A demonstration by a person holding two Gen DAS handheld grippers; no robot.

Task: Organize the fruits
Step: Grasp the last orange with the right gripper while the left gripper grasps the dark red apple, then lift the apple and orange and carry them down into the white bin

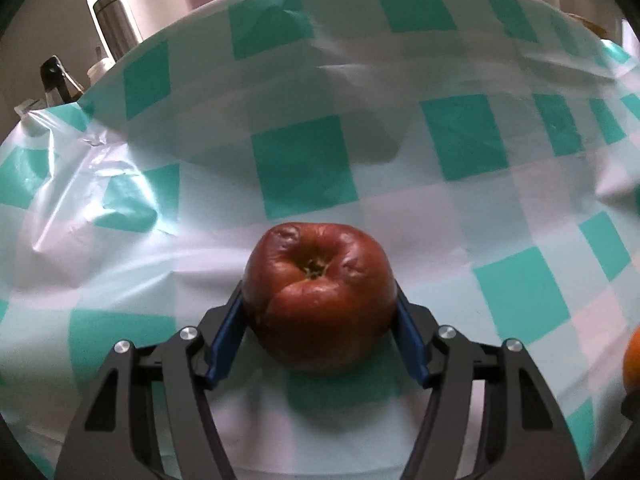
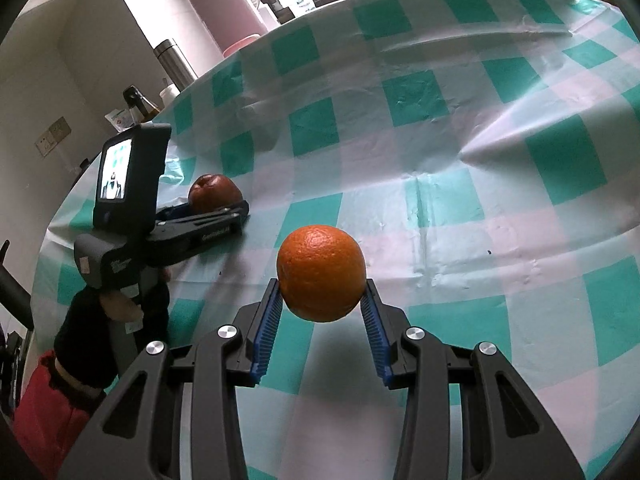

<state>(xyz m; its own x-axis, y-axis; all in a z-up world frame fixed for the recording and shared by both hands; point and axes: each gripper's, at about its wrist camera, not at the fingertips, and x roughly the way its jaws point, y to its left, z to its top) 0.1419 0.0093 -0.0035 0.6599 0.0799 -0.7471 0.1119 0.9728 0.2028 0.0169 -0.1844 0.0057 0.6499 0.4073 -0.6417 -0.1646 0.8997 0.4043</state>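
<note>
The wrinkled red apple [image 1: 320, 296] sits on the checked tablecloth [image 1: 460, 136], bracketed by the left gripper [image 1: 320, 312], whose blue pads press its sides; to its right, the orange [image 2: 321, 273] is held clamped and raised by the right gripper [image 2: 322, 308]

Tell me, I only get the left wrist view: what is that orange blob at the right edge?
Observer: It's a whole orange, gripped between the right gripper's fingers.
Operator: Is it lying on the table?
Observer: It seems lifted. Its shadow falls on the checked cloth beneath it.
Operator: And who holds the left gripper around my red apple?
Observer: A person's hand in a black sleeve grips its handle from below.
</note>
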